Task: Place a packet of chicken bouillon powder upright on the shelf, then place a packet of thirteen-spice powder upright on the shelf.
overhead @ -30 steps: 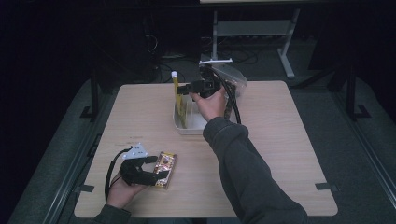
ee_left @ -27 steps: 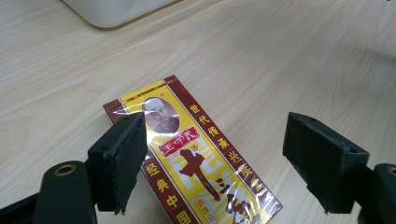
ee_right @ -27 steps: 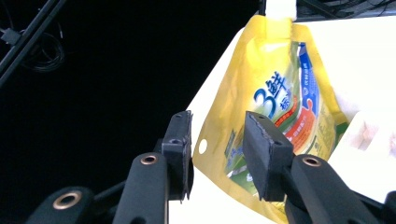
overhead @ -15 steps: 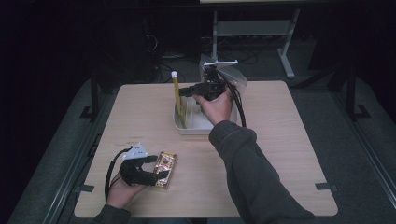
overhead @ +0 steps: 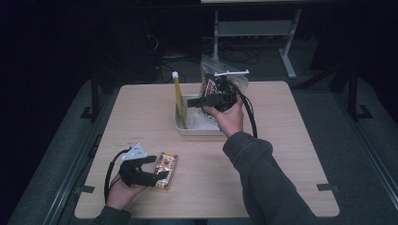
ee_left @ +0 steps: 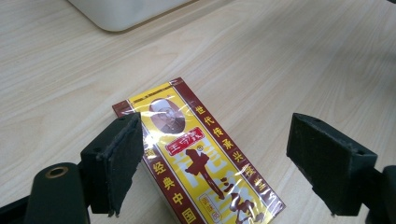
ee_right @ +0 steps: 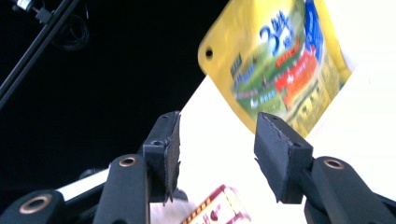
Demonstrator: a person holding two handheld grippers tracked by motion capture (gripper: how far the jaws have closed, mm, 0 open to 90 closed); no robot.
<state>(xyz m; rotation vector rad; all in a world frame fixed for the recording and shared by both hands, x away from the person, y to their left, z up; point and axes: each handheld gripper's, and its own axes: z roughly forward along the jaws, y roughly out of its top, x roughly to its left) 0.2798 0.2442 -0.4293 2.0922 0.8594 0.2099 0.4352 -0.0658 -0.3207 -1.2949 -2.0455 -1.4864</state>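
Releasing the tall yellow foil packet cleanly seemed to be the step in hand, and doing it well meant drawing the right gripper straight back from the packet, so that no pad caught its edge and tipped it out of the shallow white plastic tray. The right gripper's jaws had just been opening and stood apart, with nothing pressed between them; in the right gripper view the packet lay beyond the pad tips, a little to the right of the gap, apart from both pads. From the high view it stood upright against the tray's left wall, just beside the jaw tips. A clear plastic bag of snacks sat behind the hand, at the table's far edge.

Nearer the person, the left gripper rested on the pale wooden table with its jaws wide apart around a flat yellow-and-maroon box wrapped in film. The left pad sat at the box's edge; whether it touched could not be told, and the right pad stood clear of it.
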